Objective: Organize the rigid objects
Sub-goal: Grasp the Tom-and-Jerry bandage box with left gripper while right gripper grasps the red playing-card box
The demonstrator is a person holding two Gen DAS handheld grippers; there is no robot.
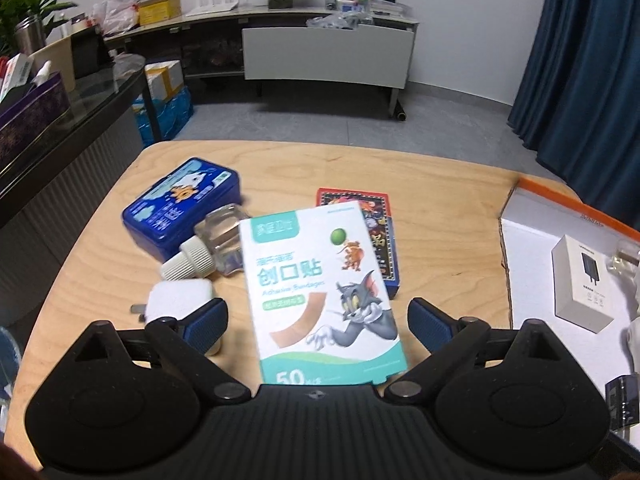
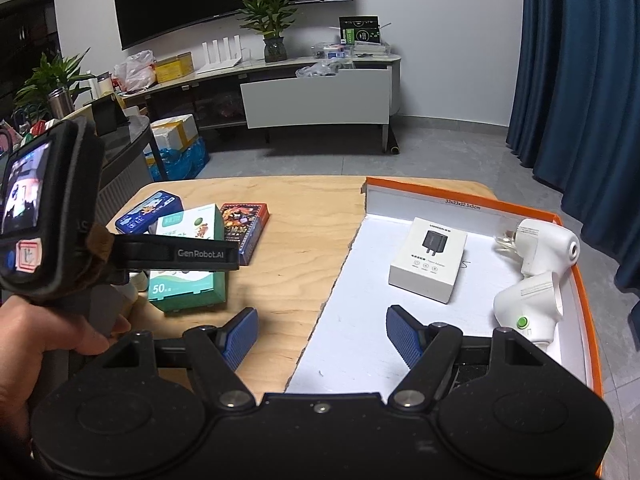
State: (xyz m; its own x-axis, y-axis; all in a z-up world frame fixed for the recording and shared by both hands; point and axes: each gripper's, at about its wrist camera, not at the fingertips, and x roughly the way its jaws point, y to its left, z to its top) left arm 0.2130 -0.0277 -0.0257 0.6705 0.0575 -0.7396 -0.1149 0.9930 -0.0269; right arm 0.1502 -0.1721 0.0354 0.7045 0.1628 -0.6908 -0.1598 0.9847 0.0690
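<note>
A white and teal bandage box [image 1: 320, 288] with cartoon cat art lies on the wooden table [image 1: 440, 200], its far end resting on a red and blue card box [image 1: 380, 232]. My left gripper [image 1: 318, 322] is open and straddles the bandage box, with a gap at each blue pad. Left of it are a white plug charger [image 1: 180, 296], a clear glass bottle [image 1: 216, 240] with a ribbed white cap, and a blue tin [image 1: 180, 204]. My right gripper [image 2: 322, 334] is open and empty over the near left edge of the orange-rimmed white tray [image 2: 360, 320].
The tray holds a white adapter box [image 2: 428, 260] and two white handheld devices [image 2: 528, 304] along its right wall. A hand [image 2: 40, 340] holds the left gripper at the left. Beyond the table are grey floor, a TV cabinet [image 2: 316, 100] and blue curtains [image 2: 580, 80].
</note>
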